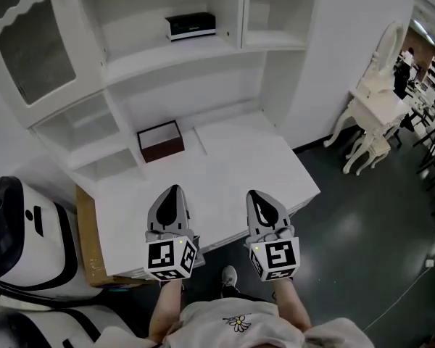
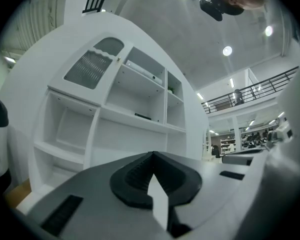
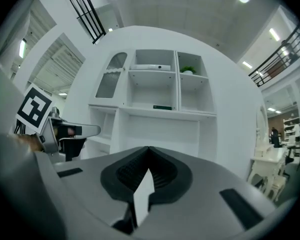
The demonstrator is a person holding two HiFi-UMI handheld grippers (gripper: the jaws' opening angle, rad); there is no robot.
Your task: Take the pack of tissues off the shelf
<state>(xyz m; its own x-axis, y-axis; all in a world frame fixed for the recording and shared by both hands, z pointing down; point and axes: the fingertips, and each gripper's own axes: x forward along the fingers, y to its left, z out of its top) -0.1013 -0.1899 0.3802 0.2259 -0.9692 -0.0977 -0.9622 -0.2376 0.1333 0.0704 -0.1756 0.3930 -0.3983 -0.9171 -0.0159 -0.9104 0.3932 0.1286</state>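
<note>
The pack of tissues (image 1: 191, 26) is a dark pack with a white top. It lies on the middle shelf of the white cabinet (image 1: 203, 78), and it also shows as a small dark shape in the left gripper view (image 2: 143, 116) and the right gripper view (image 3: 162, 107). My left gripper (image 1: 175, 190) (image 2: 152, 154) and right gripper (image 1: 255, 193) (image 3: 149, 148) hover side by side over the near edge of the white desk top (image 1: 232, 158), well short of the shelf. Both have their jaws shut with nothing between them.
A brown open box (image 1: 160, 141) stands on the desk at the back left. A white and black rounded machine (image 1: 18, 230) and a cardboard box (image 1: 87, 230) are at the left. A white dressing table (image 1: 377, 104) stands on the dark floor at the right.
</note>
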